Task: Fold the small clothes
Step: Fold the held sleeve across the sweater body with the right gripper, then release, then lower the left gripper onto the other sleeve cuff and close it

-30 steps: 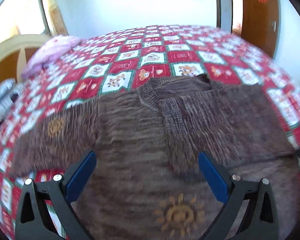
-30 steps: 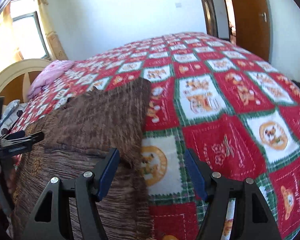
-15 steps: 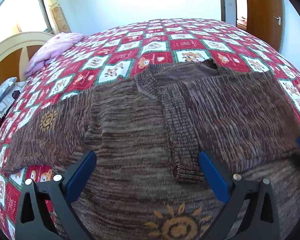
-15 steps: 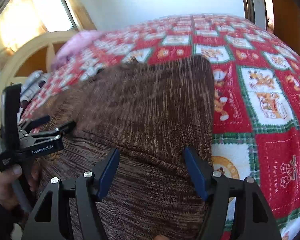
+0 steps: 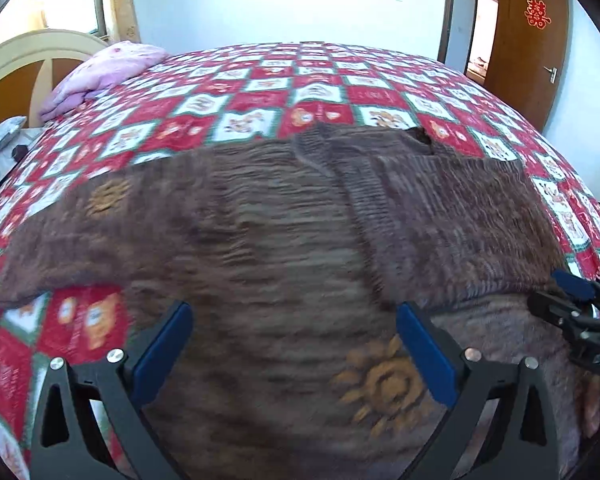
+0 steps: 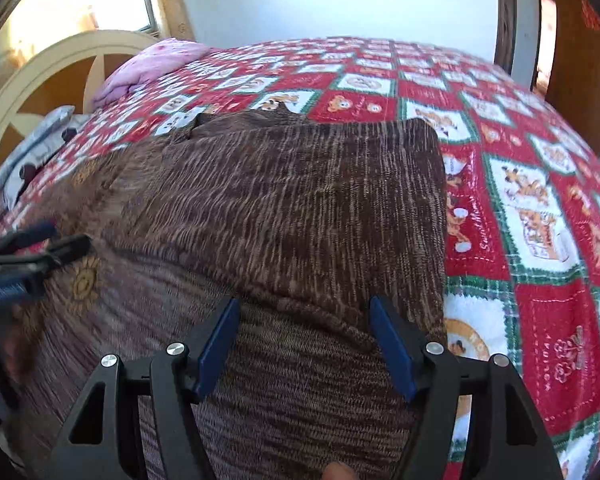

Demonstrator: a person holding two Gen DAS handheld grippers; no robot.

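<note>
Left tongs [image 5: 292,344] and right tongs [image 6: 304,340] both hovered apart, empty, over brown sweater [image 5: 280,240] lying mid-frame on bed's red patchwork quilt [image 5: 320,80]; door [image 5: 528,52] upper right.

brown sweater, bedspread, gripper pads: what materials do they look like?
Sweater: looks like a soft marled knit, wool or acrylic; ribbed stitch lines and a matte, fuzzy face show.
Bedspread: seemingly printed fleece or plush; checked cartoon panels, faint nap, no sheen.
Right gripper pads: blue, smooth and matte, probably rubber or plastic, on black, likely moulded or printed plastic arms with metal screws. Jaws stand open.
</note>
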